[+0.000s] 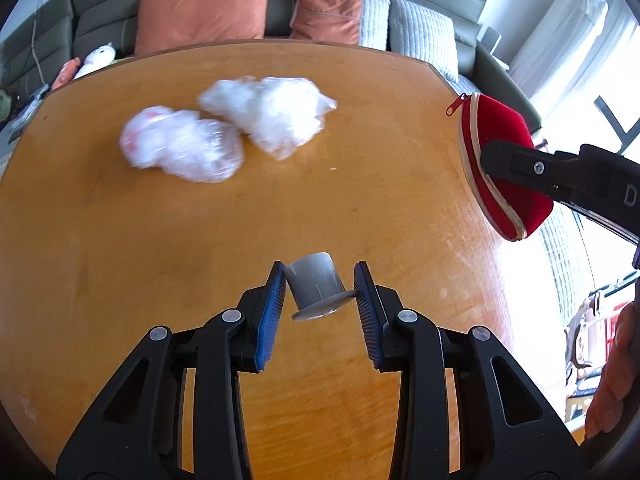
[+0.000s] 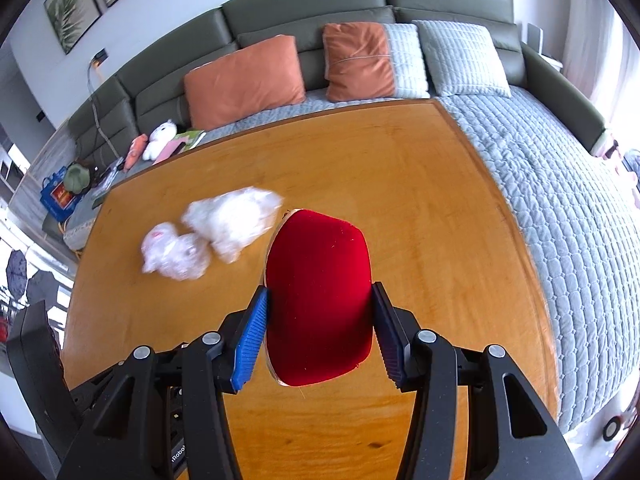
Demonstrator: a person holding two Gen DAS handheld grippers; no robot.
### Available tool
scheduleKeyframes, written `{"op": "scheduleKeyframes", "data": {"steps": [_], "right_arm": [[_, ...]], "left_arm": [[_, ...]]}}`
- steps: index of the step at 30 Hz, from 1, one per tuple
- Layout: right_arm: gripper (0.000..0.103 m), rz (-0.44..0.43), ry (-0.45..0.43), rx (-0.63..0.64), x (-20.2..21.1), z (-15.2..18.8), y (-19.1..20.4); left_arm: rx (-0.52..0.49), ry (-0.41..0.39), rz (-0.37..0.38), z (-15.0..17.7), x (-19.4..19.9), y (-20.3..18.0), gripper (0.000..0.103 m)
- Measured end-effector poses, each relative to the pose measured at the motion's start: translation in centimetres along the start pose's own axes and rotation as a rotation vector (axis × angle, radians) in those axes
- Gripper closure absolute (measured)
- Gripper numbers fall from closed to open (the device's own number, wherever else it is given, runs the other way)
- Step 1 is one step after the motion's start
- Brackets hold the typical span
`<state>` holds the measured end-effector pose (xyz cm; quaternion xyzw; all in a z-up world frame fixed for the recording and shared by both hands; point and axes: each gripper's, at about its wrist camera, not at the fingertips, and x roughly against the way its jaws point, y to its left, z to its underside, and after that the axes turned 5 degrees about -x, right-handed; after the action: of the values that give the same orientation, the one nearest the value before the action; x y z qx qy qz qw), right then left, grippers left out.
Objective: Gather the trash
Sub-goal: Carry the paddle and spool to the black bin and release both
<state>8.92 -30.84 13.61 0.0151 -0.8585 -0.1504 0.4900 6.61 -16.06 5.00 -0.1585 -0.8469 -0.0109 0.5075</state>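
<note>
A small grey plastic cup [image 1: 316,286] hangs tilted above the wooden table [image 1: 380,208], with my left gripper [image 1: 320,268] shut on it between its blue pads. Over the table's right side, my right gripper [image 2: 320,288] is shut on a red zip pouch [image 2: 318,248]; the left wrist view shows the red pouch [image 1: 500,148] with one black finger [image 1: 516,162] across it. Two crumpled wads of clear plastic lie side by side farther back on the table, a pinkish wad [image 1: 184,142] and a whiter wad [image 1: 276,112], both apart from the grippers.
A grey-green sofa [image 2: 304,4] with orange cushions [image 2: 244,80] and a pale quilt [image 2: 560,200] runs behind and to the right of the table. A white plush toy [image 2: 160,138] lies at the sofa's left. A person's hand [image 1: 612,372] shows at the right edge.
</note>
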Motion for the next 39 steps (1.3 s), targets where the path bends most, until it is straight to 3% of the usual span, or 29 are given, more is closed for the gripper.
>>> {"op": "scheduleKeyframes", "data": {"steps": [14, 23, 32, 39], "right_arm": [[0.051, -0.086, 0.008, 0.098, 1.5, 5.0, 12.7], [0.051, -0.133, 0.051, 0.189, 1.2, 9.2, 24.1], [0.051, -0.236, 0.107, 0.328, 0.2, 13.8, 37.4], [0.051, -0.274, 0.088, 0.324, 0.4, 14.0, 41.0]], "left_arm": [[0.069, -0.071, -0.044, 4.9, 7.5, 10.3, 0.068], [0.149, -0.101, -0.092, 9.7, 12.8, 20.8, 0.068], [0.284, -0.135, -0.163, 15.1, 17.2, 31.0, 0.068], [0.301, -0.102, -0.151, 16.7, 17.9, 34.1, 0.068]]}}
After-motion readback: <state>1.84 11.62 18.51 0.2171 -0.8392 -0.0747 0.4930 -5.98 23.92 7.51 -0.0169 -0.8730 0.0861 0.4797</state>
